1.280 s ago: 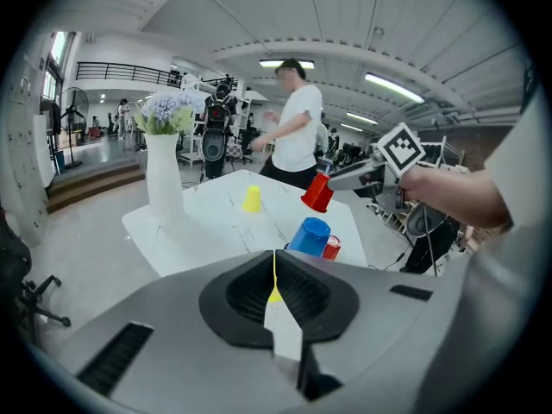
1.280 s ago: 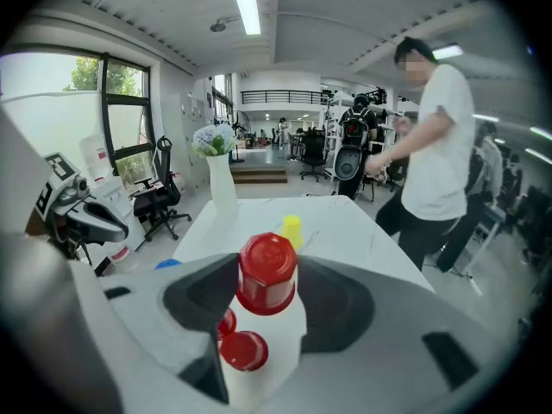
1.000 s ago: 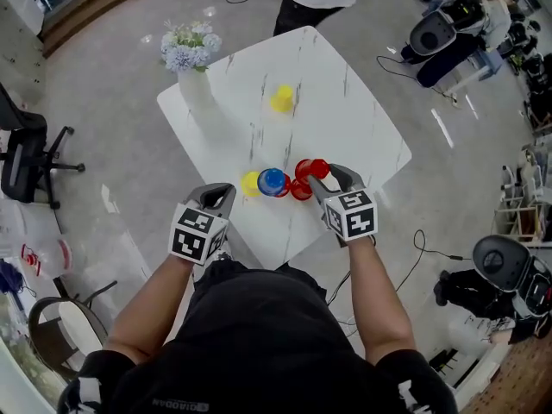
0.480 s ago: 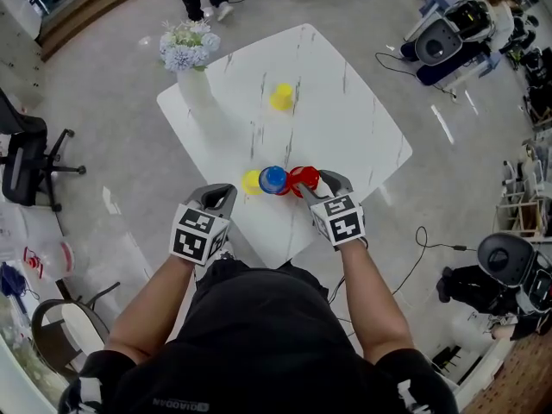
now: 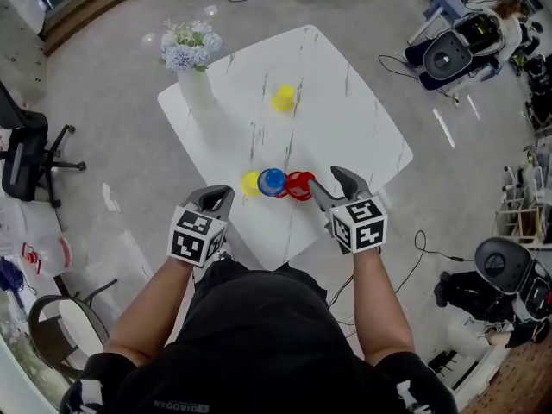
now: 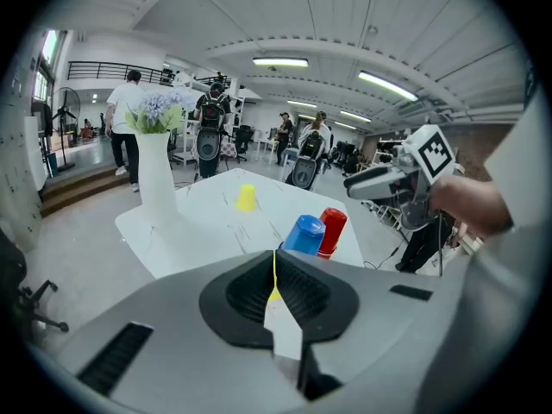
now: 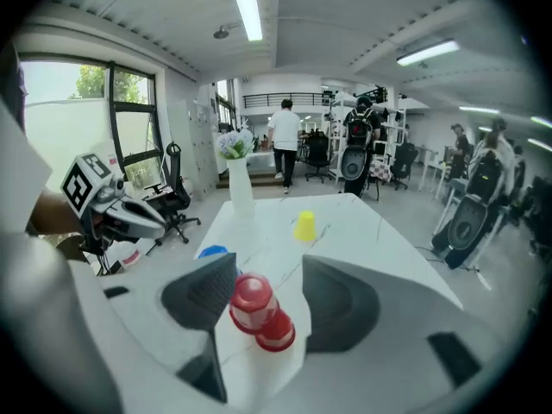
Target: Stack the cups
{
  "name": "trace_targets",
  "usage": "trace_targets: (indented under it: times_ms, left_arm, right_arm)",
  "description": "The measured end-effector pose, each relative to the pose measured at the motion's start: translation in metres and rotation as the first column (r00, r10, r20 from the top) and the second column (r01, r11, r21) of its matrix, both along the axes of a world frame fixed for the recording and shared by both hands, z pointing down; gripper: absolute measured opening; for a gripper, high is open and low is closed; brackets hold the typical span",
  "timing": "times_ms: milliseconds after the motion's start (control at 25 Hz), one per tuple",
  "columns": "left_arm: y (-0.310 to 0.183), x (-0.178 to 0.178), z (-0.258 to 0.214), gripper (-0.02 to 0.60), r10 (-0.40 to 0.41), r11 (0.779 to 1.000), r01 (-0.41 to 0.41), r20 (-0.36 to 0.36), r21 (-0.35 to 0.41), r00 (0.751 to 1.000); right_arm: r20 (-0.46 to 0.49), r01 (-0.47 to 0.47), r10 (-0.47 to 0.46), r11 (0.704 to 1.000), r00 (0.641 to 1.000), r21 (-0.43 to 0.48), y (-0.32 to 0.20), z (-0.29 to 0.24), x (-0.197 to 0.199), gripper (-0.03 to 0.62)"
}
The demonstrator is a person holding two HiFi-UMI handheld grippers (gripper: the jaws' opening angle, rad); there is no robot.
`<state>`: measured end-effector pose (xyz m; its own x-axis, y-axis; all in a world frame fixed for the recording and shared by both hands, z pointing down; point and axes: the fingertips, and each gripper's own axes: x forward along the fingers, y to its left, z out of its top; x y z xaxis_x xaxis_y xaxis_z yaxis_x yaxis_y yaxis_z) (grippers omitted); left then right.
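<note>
Two red cups stand nested upside down as one short stack on the white table. A blue cup and a yellow cup stand in a row to the stack's left. A second yellow cup stands farther back. My right gripper sits just near of the red stack. Its jaws have just been opening and stand wide apart around the stack without pressing on it. My left gripper hovers at the table's near edge, shut and holding nothing.
A white vase of flowers stands at the table's far left corner. An office chair is on the floor to the left. Machines and cables lie to the right. People walk about in the background.
The right gripper brought a red cup down onto the other red cup beside the blue one. It then let go and drew back toward me. The left gripper has not moved.
</note>
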<state>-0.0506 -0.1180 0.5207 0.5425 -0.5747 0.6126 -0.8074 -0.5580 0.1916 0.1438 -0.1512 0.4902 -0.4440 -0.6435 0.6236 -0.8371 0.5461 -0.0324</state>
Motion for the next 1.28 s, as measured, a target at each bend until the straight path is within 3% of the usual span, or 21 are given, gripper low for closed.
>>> trace_targets:
  times_ms: [240,440,720,1280]
  left_arm:
    - [0.001,0.001,-0.001,0.009,-0.043,0.999,0.043,0.0,0.0,0.999]
    - [-0.001,-0.005,-0.004,0.009,-0.105,0.995,0.105,0.009,0.005,0.994]
    - [0.009,-0.003,-0.005,0.009,-0.168,0.986,0.168,0.026,0.001,0.985]
    - [0.006,-0.017,0.003,0.009,-0.291,0.955,0.293,0.059,-0.035,0.955]
  right_arm:
    - [0.04,-0.014,0.011,0.998,0.999,0.067,-0.052,-0.011,0.022,0.232]
    - [-0.028,0.074,-0.071,0.991,0.997,0.112,-0.111,0.007,0.009,0.232]
    - [-0.097,0.163,-0.158,0.986,0.983,0.042,-0.169,0.059,-0.017,0.232]
    - [-0.146,0.131,-0.139,0.99,0.98,-0.059,-0.262,0.117,-0.045,0.233]
